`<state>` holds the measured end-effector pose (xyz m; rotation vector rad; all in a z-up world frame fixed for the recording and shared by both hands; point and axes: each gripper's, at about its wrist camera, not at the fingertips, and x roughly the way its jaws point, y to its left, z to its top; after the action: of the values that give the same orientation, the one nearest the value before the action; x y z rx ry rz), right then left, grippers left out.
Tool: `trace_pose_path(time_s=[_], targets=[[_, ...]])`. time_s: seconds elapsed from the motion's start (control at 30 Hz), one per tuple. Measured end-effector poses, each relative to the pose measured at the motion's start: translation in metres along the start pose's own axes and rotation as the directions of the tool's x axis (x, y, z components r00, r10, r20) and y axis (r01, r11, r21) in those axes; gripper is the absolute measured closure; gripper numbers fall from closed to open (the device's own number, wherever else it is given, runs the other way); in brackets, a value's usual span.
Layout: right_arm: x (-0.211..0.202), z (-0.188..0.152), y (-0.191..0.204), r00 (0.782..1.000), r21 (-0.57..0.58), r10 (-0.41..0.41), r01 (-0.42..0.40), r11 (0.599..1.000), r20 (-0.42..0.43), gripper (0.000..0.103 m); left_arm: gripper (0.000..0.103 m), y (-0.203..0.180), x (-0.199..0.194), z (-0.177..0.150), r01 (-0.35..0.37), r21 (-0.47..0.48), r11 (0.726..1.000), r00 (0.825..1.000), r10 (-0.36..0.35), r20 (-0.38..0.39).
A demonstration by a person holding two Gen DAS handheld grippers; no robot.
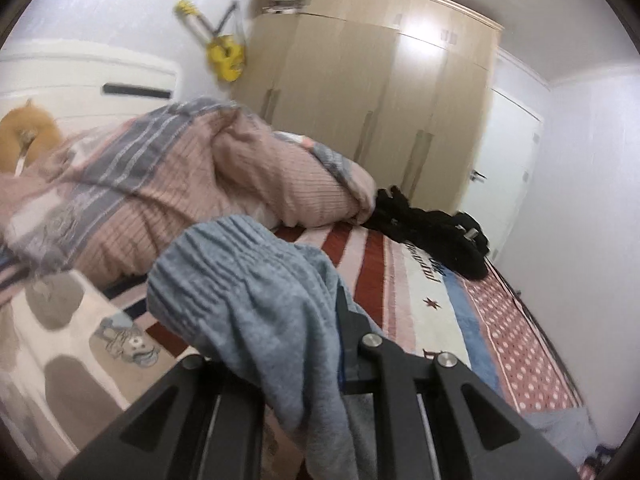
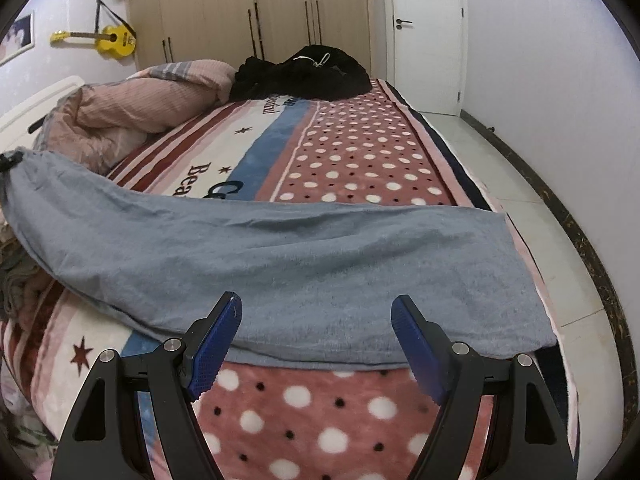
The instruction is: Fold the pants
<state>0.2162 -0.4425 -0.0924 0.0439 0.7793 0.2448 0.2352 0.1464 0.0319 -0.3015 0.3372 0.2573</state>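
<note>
Pants of soft grey-blue knit fabric (image 2: 280, 256) lie stretched across the near end of the bed in the right wrist view, the leg hems at three o'clock by the mattress edge and the waist rising toward nine o'clock. There the cloth lifts off the bed into a dark clamp at the frame's edge, which I judge to be the left gripper (image 1: 316, 344). In the left wrist view the gathered elastic waistband (image 1: 224, 248) bunches over that tool and drapes between its black arms; the fingertips are buried in fabric, so the jaws appear clenched on the pants, holding the waist up, probably so that it can be carried over toward the hems.

The right gripper (image 2: 316, 344) hovers just short of the near edge of the pants at six o'clock, its blue ribbed pads (image 2: 218, 340) spread wide and grasping nothing. It seems placed to pin or pinch the lower leg while the other end travels.

Beneath lies a plush blanket with red stripes, a blue band and pink polka dots (image 2: 360, 160). At eleven o'clock a rumpled pink striped duvet (image 2: 132, 112) is heaped; at twelve o'clock a pile of black clothing (image 2: 304, 72) sits at the far end. Beyond stand a beige wardrobe (image 2: 248, 4), a white door (image 2: 428, 32) and a yellow guitar on the wall (image 2: 108, 40).
</note>
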Motion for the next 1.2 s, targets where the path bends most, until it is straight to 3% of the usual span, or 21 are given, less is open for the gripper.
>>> trace_pose_path(time_s=[0.13, 0.23, 0.33, 0.5, 0.73, 0.83, 0.9, 1.0, 1.07, 1.13, 1.2], targets=[[0.002, 0.002, 0.004, 1.000, 0.002, 0.006, -0.006, 1.000, 0.006, 0.029, 0.094, -0.038, -0.002, -0.006, 0.095, 0.095, 0.991, 0.995, -0.093, -0.025], [0.002, 0.002, 0.002, 1.000, 0.007, 0.002, -0.002, 1.000, 0.009, 0.029, 0.095, -0.078, -0.002, -0.016, 0.202, 0.143, 0.969, 0.979, -0.194, -0.065], [-0.002, 0.000, -0.004, 1.000, 0.025, -0.001, 0.001, 1.000, 0.012, 0.029, 0.095, -0.125, -0.003, -0.029, 0.307, 0.187, 0.933, 0.951, -0.292, -0.103], [-0.013, -0.005, -0.022, 0.999, 0.052, -0.022, 0.021, 0.998, 0.023, 0.029, 0.095, -0.216, 0.001, -0.066, 0.475, 0.246, 0.845, 0.877, -0.431, -0.213], [-0.026, -0.015, -0.044, 0.999, 0.097, -0.044, 0.041, 0.994, 0.024, 0.029, 0.095, -0.314, 0.029, -0.154, 0.560, 0.328, 0.761, 0.811, -0.423, -0.403], [-0.028, -0.021, -0.051, 0.999, 0.101, -0.052, 0.050, 0.994, 0.017, 0.029, 0.094, -0.328, 0.038, -0.187, 0.572, 0.357, 0.739, 0.793, -0.387, -0.470], [-0.029, -0.024, -0.054, 0.998, 0.099, -0.058, 0.056, 0.993, 0.010, 0.029, 0.093, -0.331, 0.042, -0.206, 0.595, 0.362, 0.718, 0.766, -0.369, -0.527], [-0.028, -0.026, -0.057, 0.998, 0.102, -0.062, 0.061, 0.993, 0.009, 0.029, 0.075, -0.334, 0.043, -0.215, 0.630, 0.355, 0.690, 0.730, -0.370, -0.575], [-0.026, -0.026, -0.059, 0.998, 0.108, -0.058, 0.057, 0.992, 0.010, 0.029, 0.044, -0.333, 0.038, -0.216, 0.659, 0.345, 0.668, 0.704, -0.388, -0.594], [-0.023, -0.025, -0.058, 0.999, 0.116, -0.051, 0.049, 0.992, 0.010, 0.029, 0.031, -0.332, 0.024, -0.215, 0.666, 0.348, 0.660, 0.705, -0.404, -0.583], [-0.019, -0.022, -0.055, 0.999, 0.119, -0.036, 0.035, 0.992, 0.010, 0.029, 0.028, -0.321, 0.017, -0.204, 0.673, 0.338, 0.658, 0.701, -0.421, -0.575]])
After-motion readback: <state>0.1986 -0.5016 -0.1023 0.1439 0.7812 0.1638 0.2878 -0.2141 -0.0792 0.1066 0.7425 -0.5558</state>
